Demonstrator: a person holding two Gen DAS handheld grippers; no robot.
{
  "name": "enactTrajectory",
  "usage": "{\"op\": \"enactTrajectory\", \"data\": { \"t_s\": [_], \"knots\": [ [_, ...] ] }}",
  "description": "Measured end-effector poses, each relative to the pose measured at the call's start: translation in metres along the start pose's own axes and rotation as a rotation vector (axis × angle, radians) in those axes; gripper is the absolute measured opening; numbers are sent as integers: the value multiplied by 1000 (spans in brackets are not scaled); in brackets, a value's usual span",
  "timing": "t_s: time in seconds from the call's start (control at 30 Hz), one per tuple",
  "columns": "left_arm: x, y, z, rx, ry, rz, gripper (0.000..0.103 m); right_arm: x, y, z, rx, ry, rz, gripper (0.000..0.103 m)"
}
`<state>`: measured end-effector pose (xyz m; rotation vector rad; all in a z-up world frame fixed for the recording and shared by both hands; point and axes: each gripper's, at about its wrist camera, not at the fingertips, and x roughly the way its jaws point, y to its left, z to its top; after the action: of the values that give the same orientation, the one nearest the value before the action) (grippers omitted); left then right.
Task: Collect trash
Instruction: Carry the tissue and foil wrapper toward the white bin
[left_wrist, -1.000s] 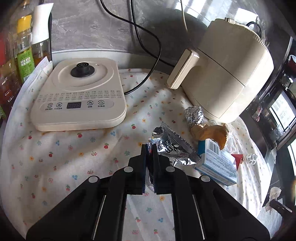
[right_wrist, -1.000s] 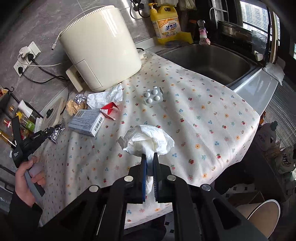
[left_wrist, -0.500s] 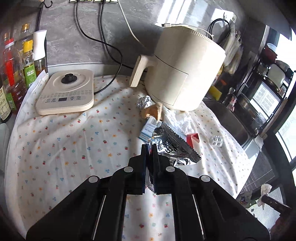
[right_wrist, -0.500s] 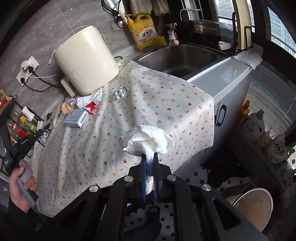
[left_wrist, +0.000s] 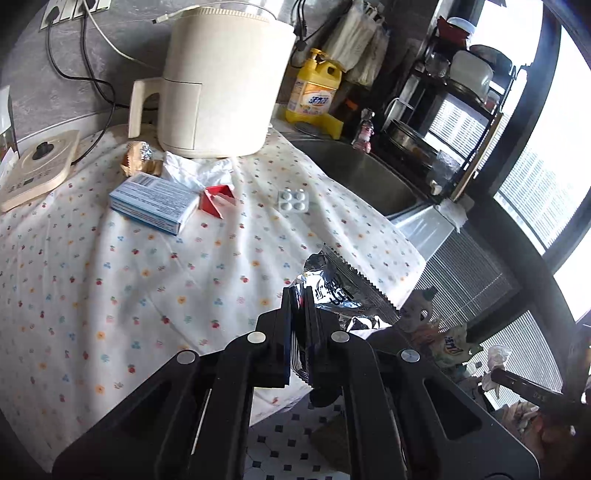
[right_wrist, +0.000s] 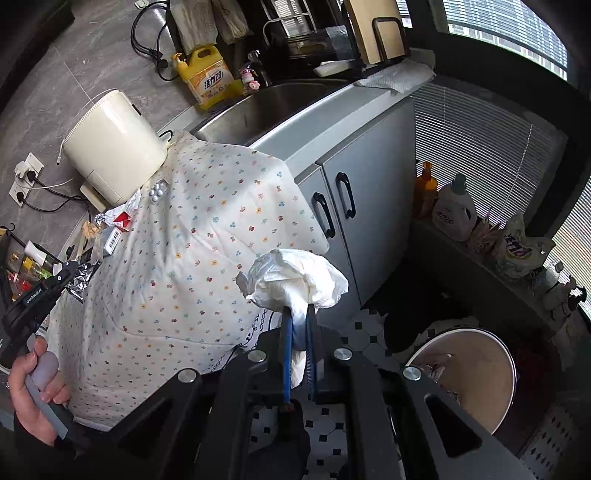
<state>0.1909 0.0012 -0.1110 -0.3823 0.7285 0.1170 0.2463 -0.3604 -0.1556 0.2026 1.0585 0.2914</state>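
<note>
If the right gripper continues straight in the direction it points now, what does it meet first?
Probably the tiled floor beside the cabinet. The right gripper, shut on the white tissue, points past the tablecloth edge; depth is unclear.

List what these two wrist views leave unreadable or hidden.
- Left wrist view: the foil wrapper disappears between the left hand-held gripper fingers; its print is too warped to read.
- Right wrist view: the bin is partly hidden behind the right hand-held gripper; its contents are unclear.
- The blue box has print too small to read.
</note>
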Motion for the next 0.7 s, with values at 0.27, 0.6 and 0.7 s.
{"op": "enactTrajectory", "data": {
  "t_s": [0.27,0.6,0.7],
  "knots": [
    [29,-74,-38,70,72,-95,6,-6,-77,-36,87,40,-81,8],
    [80,-153,-112,164,218,-191,6,12,-160,-84,189,125,-155,10],
    [91,-174,-136,180,260,-215,6,22,-182,-97,217,157,-169,29]
  ]
}}
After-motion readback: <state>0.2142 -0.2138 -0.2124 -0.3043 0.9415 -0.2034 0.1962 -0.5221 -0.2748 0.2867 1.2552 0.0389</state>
